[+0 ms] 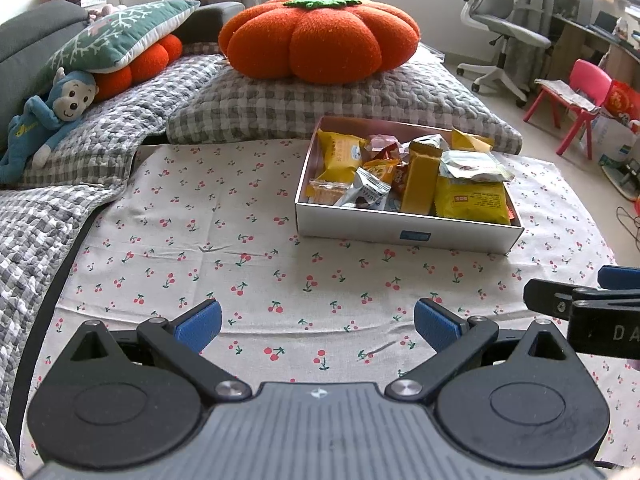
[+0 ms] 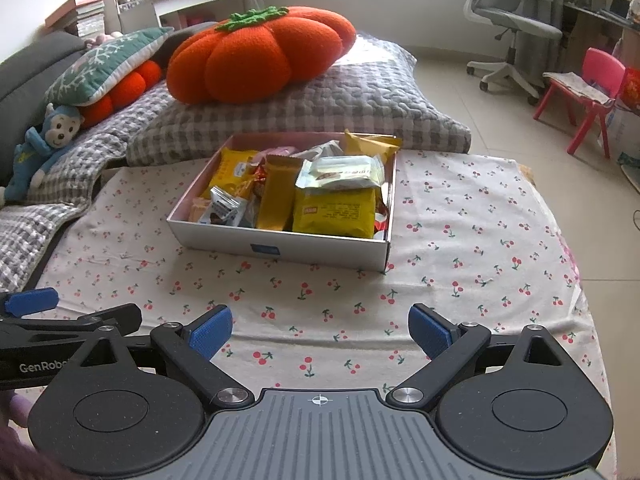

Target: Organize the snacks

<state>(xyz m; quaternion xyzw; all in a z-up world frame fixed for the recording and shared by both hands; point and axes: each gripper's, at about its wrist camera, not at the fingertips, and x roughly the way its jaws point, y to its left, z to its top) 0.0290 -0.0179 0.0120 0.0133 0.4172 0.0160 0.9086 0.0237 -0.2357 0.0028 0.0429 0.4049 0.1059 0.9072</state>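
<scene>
Cherry-print cloth: lying flat across the surface in front of me, carrying the box; bare in the stretch between the box and my grippers.
Checked quilt: lying bunched behind the cloth, running off to my left.
Pumpkin cushion: sitting on the quilt, well behind the box.
Snack box: a shallow white cardboard tray, sitting on the cloth just in front of the quilt, a blue label showing on its near wall.
Snacks: all lying inside the box, piled loosely and overlapping.
Large yellow packet: lying against the box's near wall.
Pale green-white packet: resting on top of the large yellow packet.
Tall gold bar packet: leaning just left of the large yellow packet.
Yellow cake packet: lying in the far left part of the box.
Small silver packet: lying near the box's left front corner.
Left gripper: I am holding it low over the cloth, blue pads spread wide, nothing between them.
Right gripper: I am holding it beside the left one, likewise spread wide and gripping nothing, well apart from the box.
</scene>
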